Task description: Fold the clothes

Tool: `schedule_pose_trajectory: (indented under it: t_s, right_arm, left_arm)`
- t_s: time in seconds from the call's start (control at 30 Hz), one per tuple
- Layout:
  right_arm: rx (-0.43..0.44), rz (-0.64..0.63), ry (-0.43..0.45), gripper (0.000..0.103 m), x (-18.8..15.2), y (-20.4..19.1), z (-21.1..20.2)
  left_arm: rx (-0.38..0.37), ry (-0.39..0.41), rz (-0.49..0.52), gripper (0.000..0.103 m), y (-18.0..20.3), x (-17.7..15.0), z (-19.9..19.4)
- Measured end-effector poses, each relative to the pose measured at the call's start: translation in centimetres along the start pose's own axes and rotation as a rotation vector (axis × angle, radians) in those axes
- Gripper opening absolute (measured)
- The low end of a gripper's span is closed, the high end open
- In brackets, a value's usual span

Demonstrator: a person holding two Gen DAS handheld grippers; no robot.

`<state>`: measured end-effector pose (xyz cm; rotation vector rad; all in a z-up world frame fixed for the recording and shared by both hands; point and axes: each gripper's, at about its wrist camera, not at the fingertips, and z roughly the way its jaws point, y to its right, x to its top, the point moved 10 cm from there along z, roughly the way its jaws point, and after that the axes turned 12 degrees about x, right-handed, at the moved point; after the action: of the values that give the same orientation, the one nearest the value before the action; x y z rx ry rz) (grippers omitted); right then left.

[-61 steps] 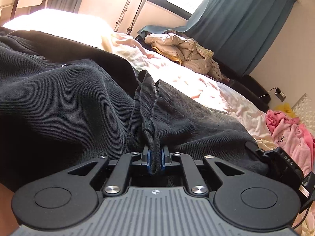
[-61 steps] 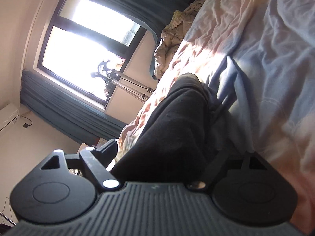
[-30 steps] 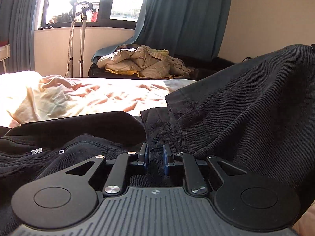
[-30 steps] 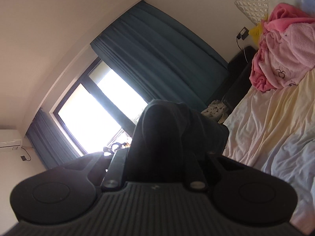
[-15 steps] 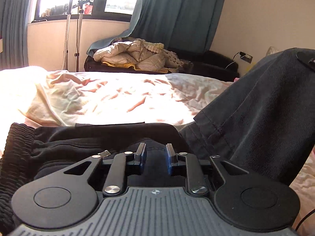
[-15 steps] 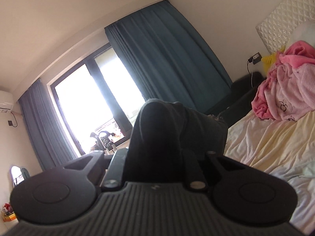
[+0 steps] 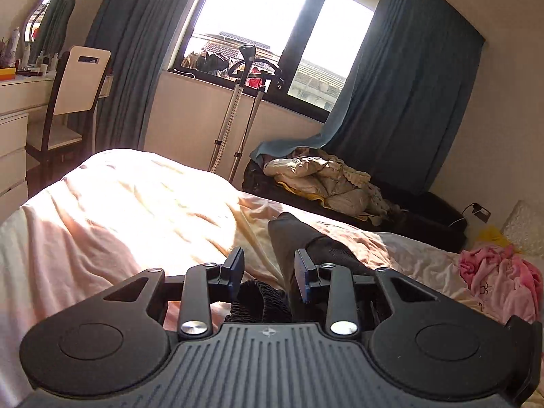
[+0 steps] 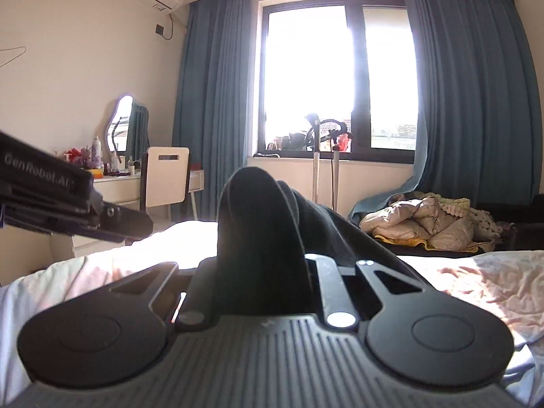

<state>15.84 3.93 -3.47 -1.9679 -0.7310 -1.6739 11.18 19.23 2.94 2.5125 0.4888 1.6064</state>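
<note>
Both tongs differ: the left gripper (image 7: 268,268) is opening, nothing pinched, above the black trousers (image 7: 316,248) on the bed (image 7: 119,204); the right gripper (image 8: 261,272) clamps a raised fold of them. Sunlit sheet lies clear toward the window (image 8: 340,74). "GenRobot.AI" reads at left.

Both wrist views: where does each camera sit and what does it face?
Left wrist: on the left hand-held gripper, jaws opening, facing across the bed to the window; black trousers beyond.
Right wrist: on the right hand-held gripper, shut on the trousers, facing the window; the left tool at frame left.
Shared: window, chair, beige jacket.
</note>
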Motion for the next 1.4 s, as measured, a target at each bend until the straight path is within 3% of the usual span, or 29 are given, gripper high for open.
schedule_pose_trajectory:
  t_s: [0.1, 0.2, 0.27, 0.4, 0.5, 0.6, 0.73, 0.83, 0.9, 0.97, 1.07, 1.27, 1.37, 1.4]
  right_arm:
    - [0.047, -0.047, -0.130, 0.021, -6.0, -4.1, 3.8]
    - [0.038, -0.057, -0.113, 0.024, -7.2, -4.6, 4.0]
    - [0.040, -0.016, -0.098, 0.028, -6.0, -3.8, 3.4]
    - [0.125, 0.035, -0.122, 0.042, -4.3, -3.3, 1.2]
    - [0.208, 0.131, -0.117, 0.049, -3.6, -2.8, -2.6]
    - [0.204, 0.162, -0.097, 0.051, -2.9, -1.3, -7.5]
    - [0.124, 0.212, -0.061, 0.051, -2.5, 3.2, -12.5]
    - [-0.049, 0.175, -0.059, 0.051, -4.2, 7.4, -14.7]
    - [-0.111, 0.134, -0.115, 0.051, -6.7, 8.9, -14.2]
    - [-0.080, 0.158, -0.259, 0.054, -10.0, 9.0, -12.2]
    - [-0.096, 0.040, -0.357, 0.059, -13.1, 7.3, -10.9]
    - [-0.202, 0.038, -0.302, 0.060, -12.5, 8.6, -12.0]
    - [-0.189, 0.077, -0.309, 0.060, -12.8, 9.4, -11.4]
    - [-0.160, 0.082, -0.327, 0.053, -13.1, 9.4, -10.8]
  left_arm:
    - [-0.005, -0.019, -0.058, 0.042, -1.5, -0.3, -0.3]
    - [-0.027, -0.023, -0.097, 0.049, -1.3, -0.4, -0.4]
    - [-0.040, -0.026, -0.122, 0.051, -0.7, -0.7, -0.3]
    - [-0.079, -0.030, -0.147, 0.051, 1.8, -1.4, -0.3]
    - [-0.108, -0.022, -0.161, 0.051, 4.3, -2.3, -0.3]
    - [-0.151, -0.046, -0.166, 0.051, 6.9, -4.1, 0.1]
    - [-0.233, -0.085, -0.115, 0.051, 10.2, -7.5, 0.7]
    - [-0.222, -0.139, -0.088, 0.051, 10.6, -9.5, 1.7]
    - [-0.208, -0.156, -0.099, 0.051, 10.3, -10.5, 2.1]
    - [-0.188, -0.159, -0.118, 0.051, 9.8, -11.2, 2.3]
    - [-0.173, -0.136, -0.093, 0.051, 9.9, -11.3, 2.0]
    - [-0.229, -0.148, -0.079, 0.056, 10.9, -11.9, 1.7]
    - [-0.279, -0.170, -0.060, 0.056, 12.0, -12.6, 1.6]
    - [-0.308, -0.172, -0.043, 0.056, 12.6, -12.8, 1.4]
